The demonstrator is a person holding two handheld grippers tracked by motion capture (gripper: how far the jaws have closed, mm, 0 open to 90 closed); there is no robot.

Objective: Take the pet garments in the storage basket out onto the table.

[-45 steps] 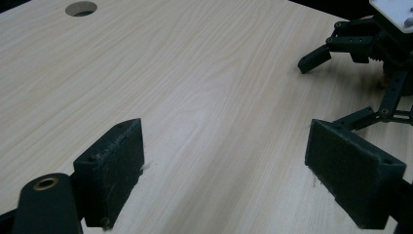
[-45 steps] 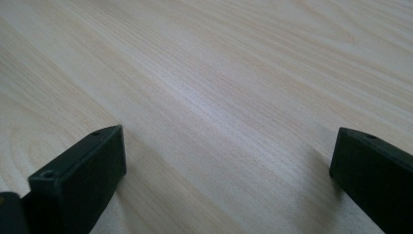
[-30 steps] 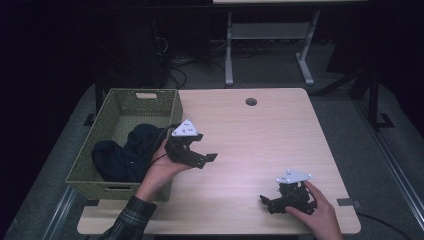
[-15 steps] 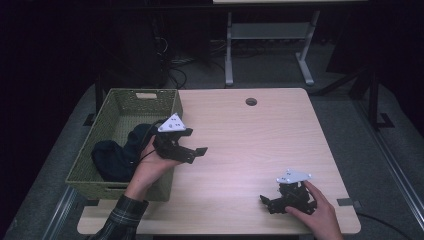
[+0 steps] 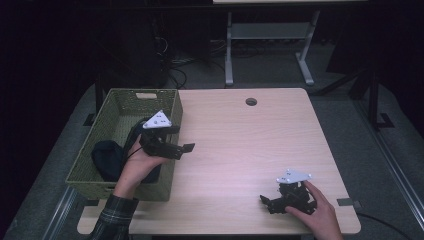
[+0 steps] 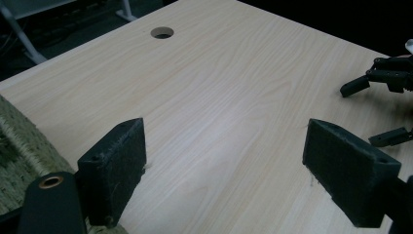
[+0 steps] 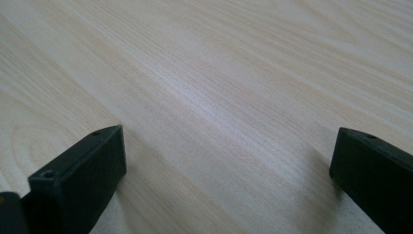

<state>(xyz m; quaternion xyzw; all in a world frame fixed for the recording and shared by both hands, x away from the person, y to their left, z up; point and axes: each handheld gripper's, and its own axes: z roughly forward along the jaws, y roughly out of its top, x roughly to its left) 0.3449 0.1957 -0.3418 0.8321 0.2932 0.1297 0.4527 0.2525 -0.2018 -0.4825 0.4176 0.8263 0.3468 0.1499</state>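
With jaws wide and empty, the left gripper hangs at the woven green basket's three o'clock rim, probably to reach the dark cloth inside, while the right gripper, equally agape and empty, rests on the pale wooden table at five o'clock.

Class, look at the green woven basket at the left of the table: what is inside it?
Inside the basket lies dark, bunched-up cloth. The left hand and its tongs cover part of it, and whatever lies beneath the cloth is hidden.
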